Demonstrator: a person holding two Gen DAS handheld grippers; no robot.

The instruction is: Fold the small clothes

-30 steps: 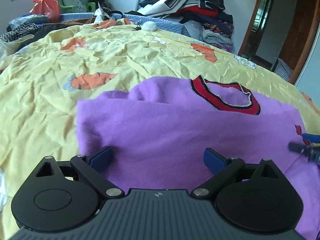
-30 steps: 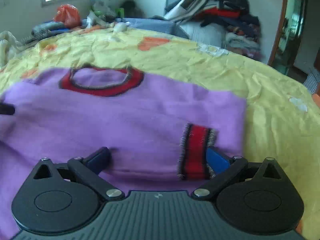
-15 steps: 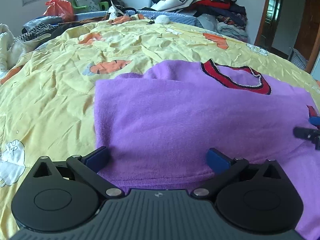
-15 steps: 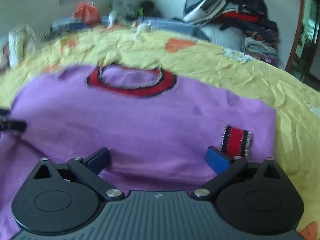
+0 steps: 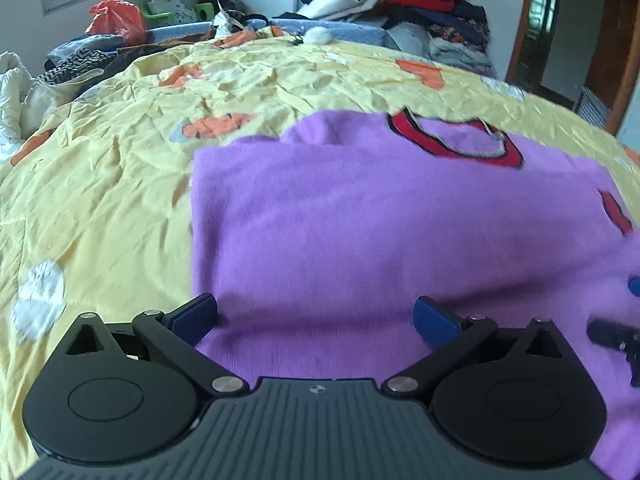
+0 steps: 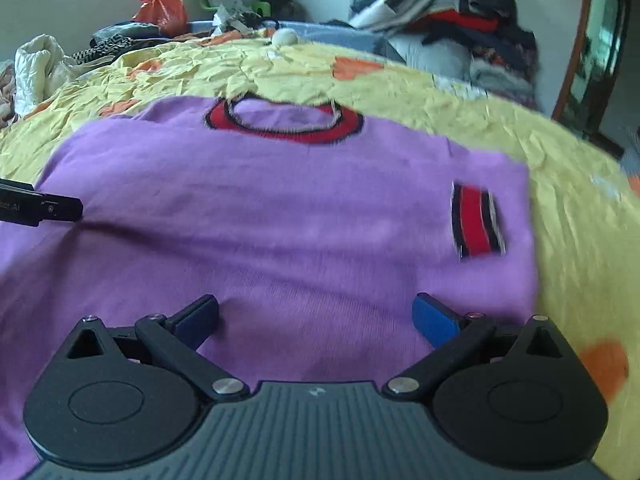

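Observation:
A small purple sweater (image 5: 380, 232) with a red collar (image 5: 456, 140) lies flat on the yellow bed sheet (image 5: 100, 200). Its sleeves are folded in; a red striped cuff (image 6: 476, 220) lies on its right side. My left gripper (image 5: 314, 314) is open and empty over the sweater's lower left edge. My right gripper (image 6: 316, 316) is open and empty over the sweater's (image 6: 280, 216) lower right part. The collar (image 6: 284, 120) lies at the far end. Each gripper's tip shows at the edge of the other's view.
The bed sheet (image 6: 580, 200) has orange and white prints. A pile of clothes (image 5: 412, 4) sits at the far right corner. A red bag (image 5: 116, 20) and more clutter lie under the window. A doorway (image 5: 560, 32) is at the right.
Both grippers have pulled back and up from the sweater, so more of it shows. The folded-in cuff now lies clear of the right gripper's fingers.

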